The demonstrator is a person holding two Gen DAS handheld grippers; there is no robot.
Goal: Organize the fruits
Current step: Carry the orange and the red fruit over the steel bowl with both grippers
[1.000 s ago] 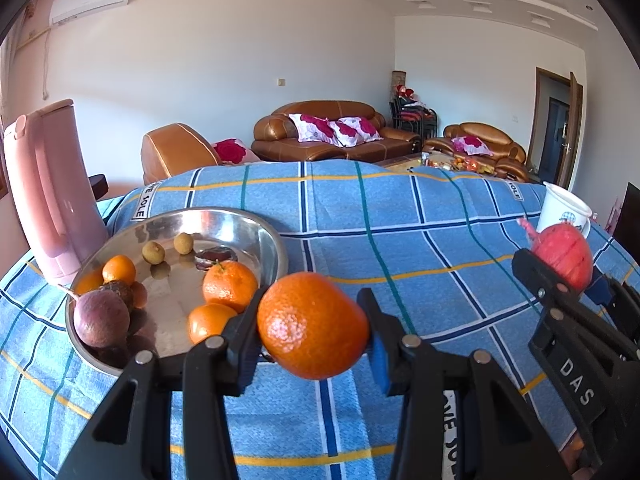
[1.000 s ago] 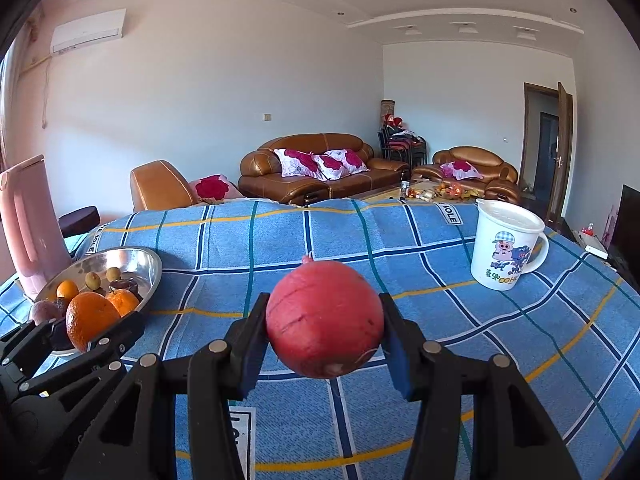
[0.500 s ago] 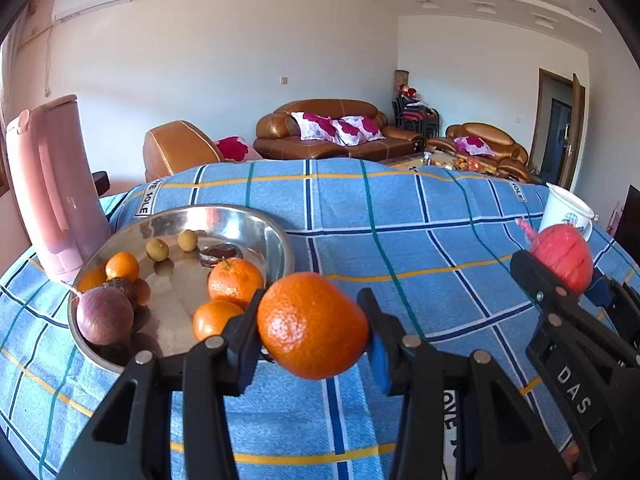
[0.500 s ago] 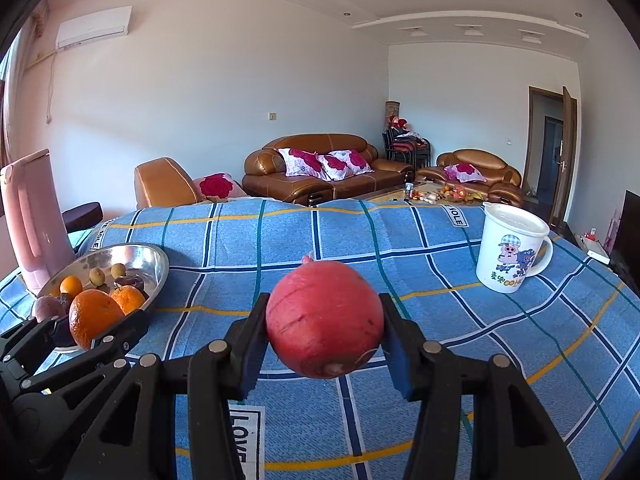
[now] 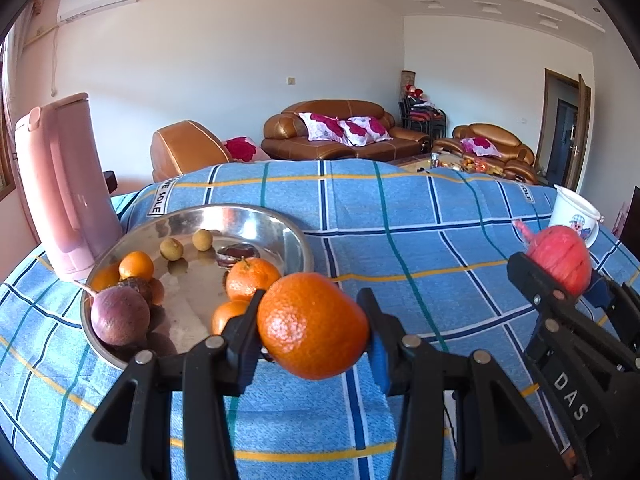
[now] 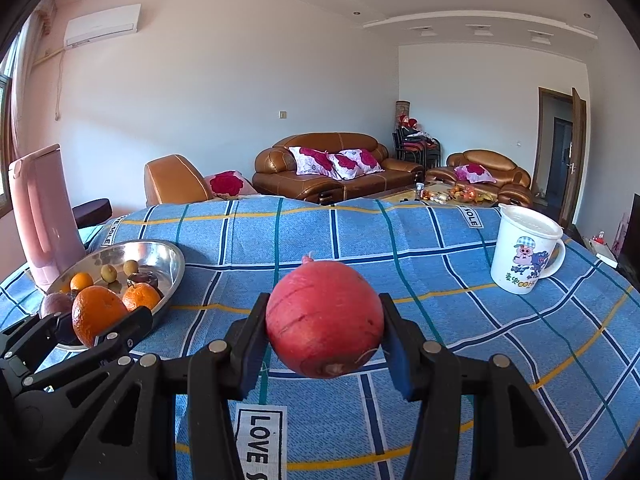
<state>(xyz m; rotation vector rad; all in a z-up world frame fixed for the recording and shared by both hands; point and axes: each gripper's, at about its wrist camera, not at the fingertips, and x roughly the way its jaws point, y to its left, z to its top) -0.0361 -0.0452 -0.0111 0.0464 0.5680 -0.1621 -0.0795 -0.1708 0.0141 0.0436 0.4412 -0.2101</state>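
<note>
Nothing is shifting: your left gripper [image 5: 312,332] is clamping the orange [image 5: 312,326] beside the bowl [image 5: 296,236]. Your right gripper [image 6: 324,330] is pinching the pomegranate [image 6: 324,318], hiding its pads.

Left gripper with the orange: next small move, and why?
Probably carry the left gripper a little forward and left over the steel bowl, then lower it before opening. Its jaws are shut on the orange, which hangs just outside the bowl's near rim, and bare metal shows mid-bowl between the other oranges and the purple fruit.

Orange [image 5: 312,325] and red pomegranate [image 6: 324,319] (both clamped aloft); smaller fruits fill steel bowl [image 5: 294,236]
</note>
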